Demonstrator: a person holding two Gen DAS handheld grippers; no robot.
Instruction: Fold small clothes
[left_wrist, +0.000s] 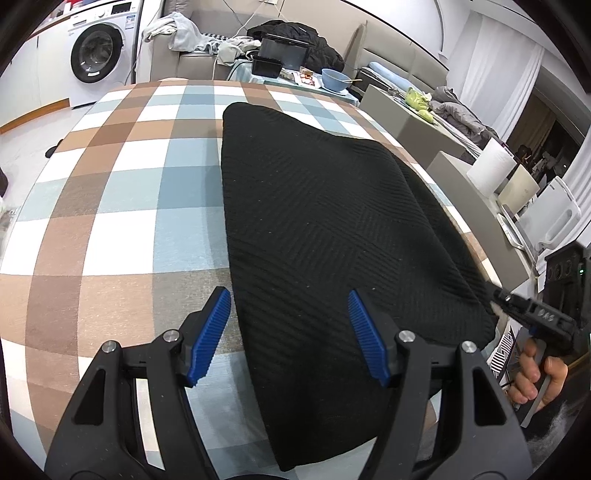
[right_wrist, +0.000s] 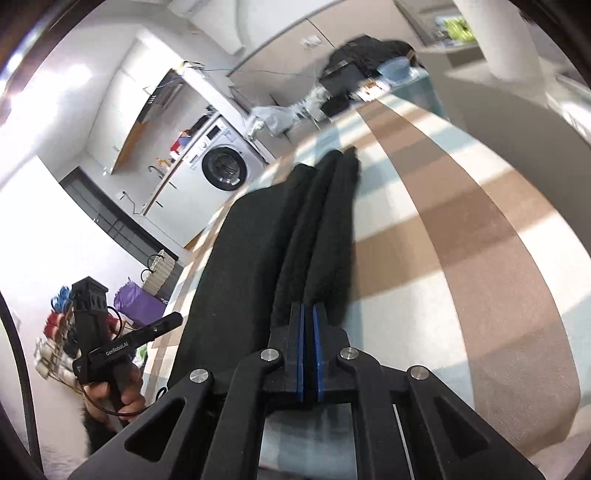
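A black knit garment (left_wrist: 325, 221) lies flat on the checked tablecloth (left_wrist: 129, 221), running from the near edge toward the far side. My left gripper (left_wrist: 288, 293) hovers open over the garment's near left edge, with nothing between its blue pads (left_wrist: 218, 325). My right gripper (left_wrist: 496, 293) comes in from the right at the garment's right edge. In the right wrist view it (right_wrist: 308, 306) is shut, and the garment (right_wrist: 229, 266) rises in narrow ridges straight from its tips, so the edge appears pinched. A hand (right_wrist: 122, 398) holds the left tool.
A washing machine (left_wrist: 98, 55) stands at the far left. Beyond the table a side table carries a blue bowl (left_wrist: 334, 78) and black containers (left_wrist: 266, 66). Grey boxes (left_wrist: 417, 125) and a paper roll (left_wrist: 493, 166) line the right side.
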